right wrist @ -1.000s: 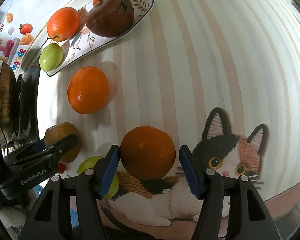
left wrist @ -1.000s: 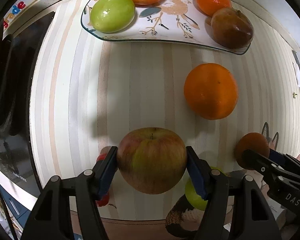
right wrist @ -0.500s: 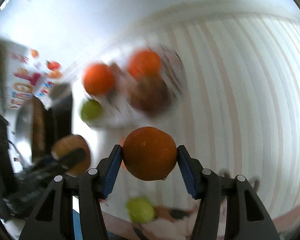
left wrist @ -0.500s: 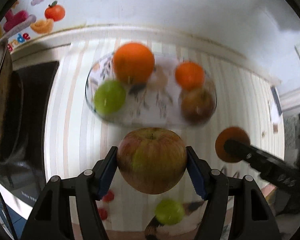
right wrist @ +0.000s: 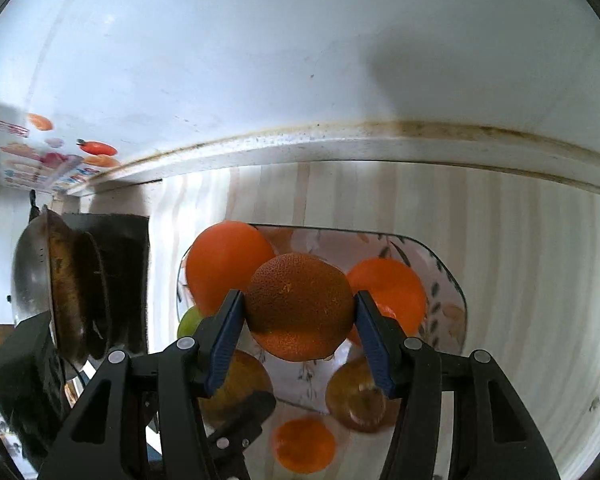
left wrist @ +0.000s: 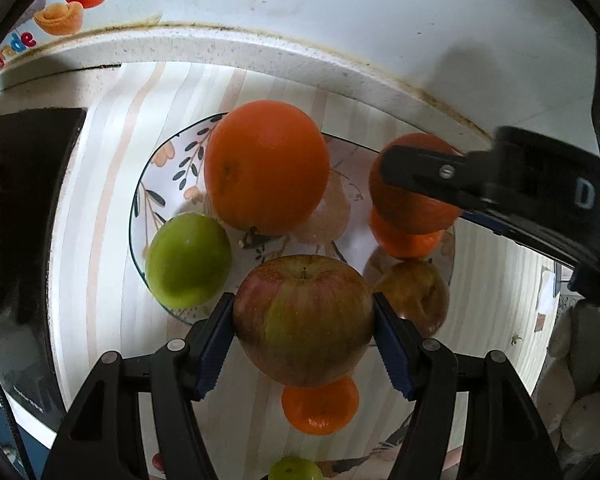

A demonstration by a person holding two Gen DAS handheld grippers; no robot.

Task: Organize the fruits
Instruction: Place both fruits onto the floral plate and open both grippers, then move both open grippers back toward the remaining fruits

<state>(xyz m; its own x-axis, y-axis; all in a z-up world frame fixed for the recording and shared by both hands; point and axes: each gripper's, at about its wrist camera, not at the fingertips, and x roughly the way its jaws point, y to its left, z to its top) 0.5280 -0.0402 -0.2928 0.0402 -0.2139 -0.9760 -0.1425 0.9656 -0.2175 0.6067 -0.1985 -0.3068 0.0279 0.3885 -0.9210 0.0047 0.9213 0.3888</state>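
Note:
My left gripper [left wrist: 304,332] is shut on a red-green apple [left wrist: 304,320], held above the near rim of a floral plate [left wrist: 156,184]. On the plate lie a large orange [left wrist: 266,172], a green apple [left wrist: 188,260], a smaller orange [left wrist: 404,240] and a brown fruit [left wrist: 416,296]. My right gripper [right wrist: 300,328] is shut on a dark orange [right wrist: 300,308] over the plate's [right wrist: 448,280] middle. In the left wrist view that right gripper [left wrist: 480,184] reaches in from the right. Another orange [left wrist: 320,408] lies on the striped cloth below the apple.
A white wall [right wrist: 300,60] and the counter's raised back edge [left wrist: 340,68] run just behind the plate. A black cooktop [left wrist: 24,200] with a wok [right wrist: 60,300] stands to the left. A small green fruit [left wrist: 294,470] lies at the near edge.
Both grippers have risen and travelled from the near cloth to over the plate with their fruit. The right pads closed onto the orange and lifted it off the cat picture.

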